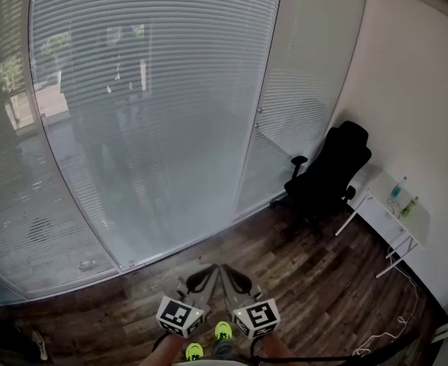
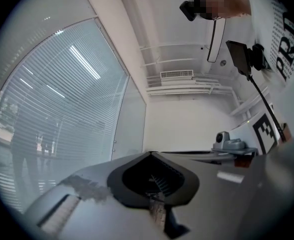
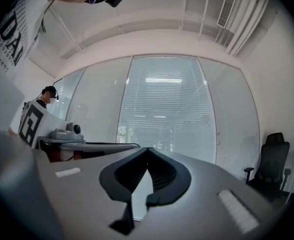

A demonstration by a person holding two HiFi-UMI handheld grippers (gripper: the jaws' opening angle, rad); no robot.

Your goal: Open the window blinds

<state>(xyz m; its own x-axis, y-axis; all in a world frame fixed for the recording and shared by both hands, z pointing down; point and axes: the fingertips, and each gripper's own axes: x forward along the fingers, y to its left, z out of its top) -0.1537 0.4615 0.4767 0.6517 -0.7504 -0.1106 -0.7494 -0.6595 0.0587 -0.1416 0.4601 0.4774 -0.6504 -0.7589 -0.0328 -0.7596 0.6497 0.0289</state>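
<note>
Grey jaws first, from the head view: the left gripper (image 1: 207, 271) and right gripper (image 1: 228, 271) sit side by side at the bottom edge. Their tips almost touch and both point roughly level toward the glass wall. The window blinds (image 1: 148, 90) hang lowered over the panes across the far edge of the wooden floor (image 1: 300, 273), well apart from both tips. We see open planks between grippers and glass. A black office chair (image 1: 327, 174) stands at the floor's right corner, near a white table (image 1: 392, 219) against the right wall.

Left gripper view: the left gripper (image 2: 151, 154) has its jaws together, with nothing between them. The window blinds (image 2: 62, 99) fill the left side, slats down. The right gripper (image 2: 232, 146) shows just beside it at the right.

Right gripper view: the right gripper (image 3: 147, 149) has its jaws closed tip to tip and is empty. The window blinds (image 3: 167, 109) lie straight ahead, fully down. The office chair (image 3: 272, 164) is at the right edge and the left gripper (image 3: 67, 131) at the left.
</note>
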